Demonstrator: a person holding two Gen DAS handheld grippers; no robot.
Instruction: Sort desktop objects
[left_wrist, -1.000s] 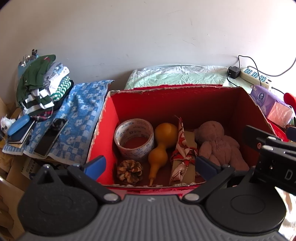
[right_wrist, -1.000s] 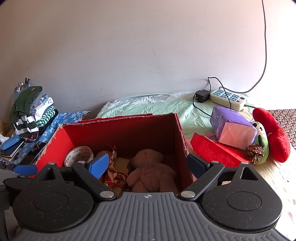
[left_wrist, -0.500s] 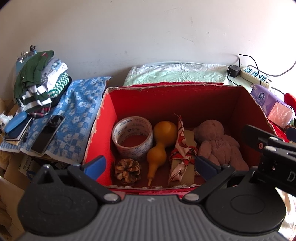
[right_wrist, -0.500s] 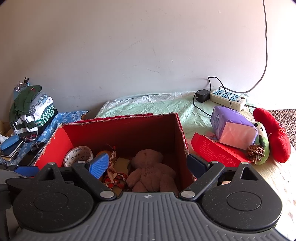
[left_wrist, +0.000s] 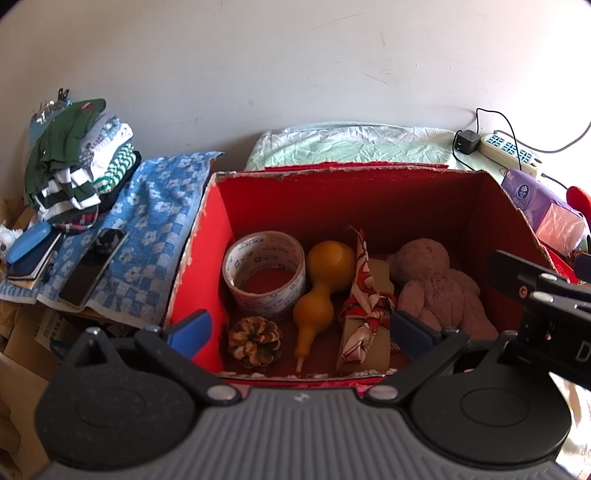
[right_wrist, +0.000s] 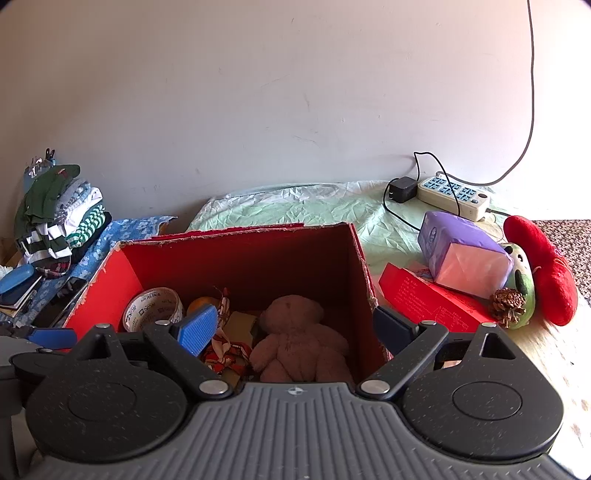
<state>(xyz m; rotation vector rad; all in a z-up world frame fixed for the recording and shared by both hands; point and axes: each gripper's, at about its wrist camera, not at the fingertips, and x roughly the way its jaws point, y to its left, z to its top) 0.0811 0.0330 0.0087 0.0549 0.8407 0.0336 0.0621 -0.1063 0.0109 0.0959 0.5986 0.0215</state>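
Observation:
An open red box (left_wrist: 369, 199) (right_wrist: 236, 258) holds a tape roll (left_wrist: 264, 273) (right_wrist: 153, 306), an orange gourd (left_wrist: 321, 284), a pine cone (left_wrist: 254, 341), a wrapped packet with a red-patterned ribbon (left_wrist: 364, 314) and a brown teddy bear (left_wrist: 437, 284) (right_wrist: 295, 339). My left gripper (left_wrist: 301, 328) hovers open above the box's near edge, nothing between its fingers. My right gripper (right_wrist: 295, 325) is open and empty over the box's right half. Right of the box lie a purple tissue pack (right_wrist: 461, 254), a flat red box (right_wrist: 428, 299), a second pine cone (right_wrist: 508, 301) and a red plush toy (right_wrist: 543, 269).
A blue patterned towel (left_wrist: 147, 221) left of the box carries a phone (left_wrist: 92, 266), a blue case (left_wrist: 27, 243) and a pile of folded clothes (left_wrist: 74, 177). A power strip (right_wrist: 454, 192) with cables sits on the green cloth (right_wrist: 295, 206) by the wall.
The left gripper has drifted slightly, so the box sits a little higher and more to the left in its view. The right gripper's view is nearly unchanged. Both grippers stay open.

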